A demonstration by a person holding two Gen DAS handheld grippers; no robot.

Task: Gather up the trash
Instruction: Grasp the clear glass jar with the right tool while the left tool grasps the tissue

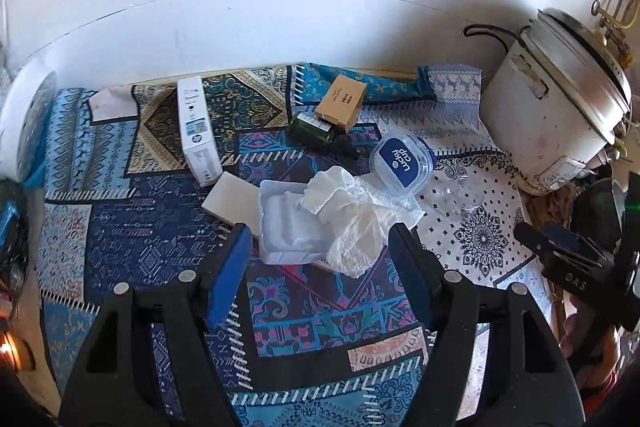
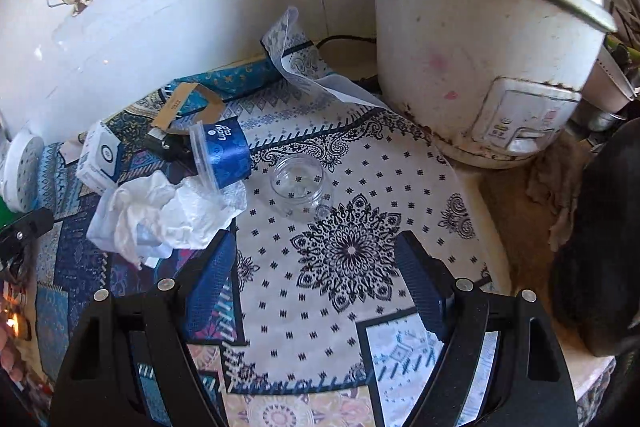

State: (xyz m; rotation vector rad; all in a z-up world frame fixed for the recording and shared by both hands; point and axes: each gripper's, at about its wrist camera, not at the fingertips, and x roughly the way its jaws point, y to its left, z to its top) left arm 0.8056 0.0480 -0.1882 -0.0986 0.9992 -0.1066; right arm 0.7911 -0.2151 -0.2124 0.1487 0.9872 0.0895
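Note:
Trash lies on a patterned cloth. A crumpled white paper towel (image 1: 352, 215) drapes over a white plastic tray (image 1: 286, 227), just ahead of my open left gripper (image 1: 320, 247). Beyond lie a blue "Lucky cup" (image 1: 402, 163), a clear plastic jar (image 1: 460, 199), a dark green bottle (image 1: 312, 129), a brown cardboard box (image 1: 340, 101) and a white box (image 1: 198, 129). My right gripper (image 2: 316, 259) is open and empty above the cloth, with the clear jar (image 2: 298, 187) ahead and the towel (image 2: 160, 211) and cup (image 2: 224, 153) to its left.
A worn white rice cooker (image 2: 480, 47) stands at the right against the white tiled wall (image 1: 240, 7). A flat white slab (image 1: 232, 203) lies under the tray. Dark clutter (image 2: 600, 227) sits at the far right. The right gripper shows in the left wrist view (image 1: 568, 259).

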